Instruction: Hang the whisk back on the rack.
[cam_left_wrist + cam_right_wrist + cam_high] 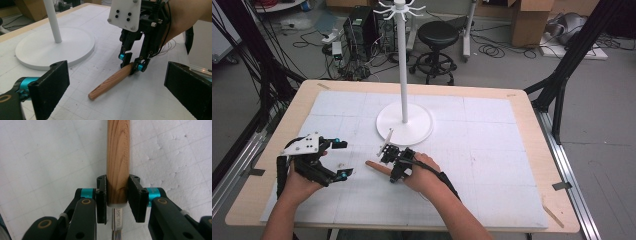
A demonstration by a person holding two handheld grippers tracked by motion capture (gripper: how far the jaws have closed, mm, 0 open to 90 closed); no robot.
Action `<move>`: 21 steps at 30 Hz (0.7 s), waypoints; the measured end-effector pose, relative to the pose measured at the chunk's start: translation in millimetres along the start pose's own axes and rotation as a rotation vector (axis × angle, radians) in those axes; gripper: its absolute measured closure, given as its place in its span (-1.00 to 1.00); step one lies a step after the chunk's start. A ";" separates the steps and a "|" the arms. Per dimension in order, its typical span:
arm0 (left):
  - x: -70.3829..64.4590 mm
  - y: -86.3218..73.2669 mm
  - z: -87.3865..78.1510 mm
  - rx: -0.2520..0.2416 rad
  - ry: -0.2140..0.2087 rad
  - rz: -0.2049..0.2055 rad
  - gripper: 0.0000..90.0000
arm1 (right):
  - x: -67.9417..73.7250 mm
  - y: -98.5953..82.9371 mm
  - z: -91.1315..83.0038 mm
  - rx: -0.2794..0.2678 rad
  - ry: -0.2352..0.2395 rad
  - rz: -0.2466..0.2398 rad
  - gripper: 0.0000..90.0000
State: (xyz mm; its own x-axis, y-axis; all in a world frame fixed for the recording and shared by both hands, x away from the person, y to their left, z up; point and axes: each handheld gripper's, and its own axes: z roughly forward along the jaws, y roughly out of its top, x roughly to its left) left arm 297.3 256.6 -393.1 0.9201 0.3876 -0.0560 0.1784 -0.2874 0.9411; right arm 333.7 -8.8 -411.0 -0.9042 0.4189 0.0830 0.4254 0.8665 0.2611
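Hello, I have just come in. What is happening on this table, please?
A person holds a hand-held gripper in each hand. The right hand-held gripper is closed around one end of a wooden handle lying on the white mat, near the white stand. A metal part continues from the handle behind the jaws. The left hand-held gripper is open and holds nothing.

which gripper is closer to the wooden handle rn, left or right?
Right. The right gripper has its jaws closed around the wooden handle at one end. The left gripper sits open, off to the side of the handle's free tip, not touching it.
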 end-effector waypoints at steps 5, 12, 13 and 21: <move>-0.2 -0.1 -0.5 0.004 0.000 0.005 -0.85 | 1.2 -2.4 -0.2 -0.015 -0.003 -0.023 0.57; 0.3 -0.7 0.1 0.002 0.001 -0.004 -0.85 | 1.7 -6.9 -6.7 -0.067 0.005 -0.045 0.57; 0.5 -0.8 0.2 0.003 0.001 -0.001 -0.85 | 1.9 -7.6 -8.6 -0.072 -0.003 -0.041 0.58; 0.1 -0.7 -0.3 -0.003 0.003 -0.005 -0.85 | -2.0 -15.5 -23.7 -0.170 -0.033 -0.018 0.58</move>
State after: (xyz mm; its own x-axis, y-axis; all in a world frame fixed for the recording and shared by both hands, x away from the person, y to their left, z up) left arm 297.1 257.1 -393.7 0.9180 0.3921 -0.0599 0.1821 -0.2824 0.9418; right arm 328.0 -29.5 -392.4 -0.9087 0.4149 0.0462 0.3944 0.8168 0.4210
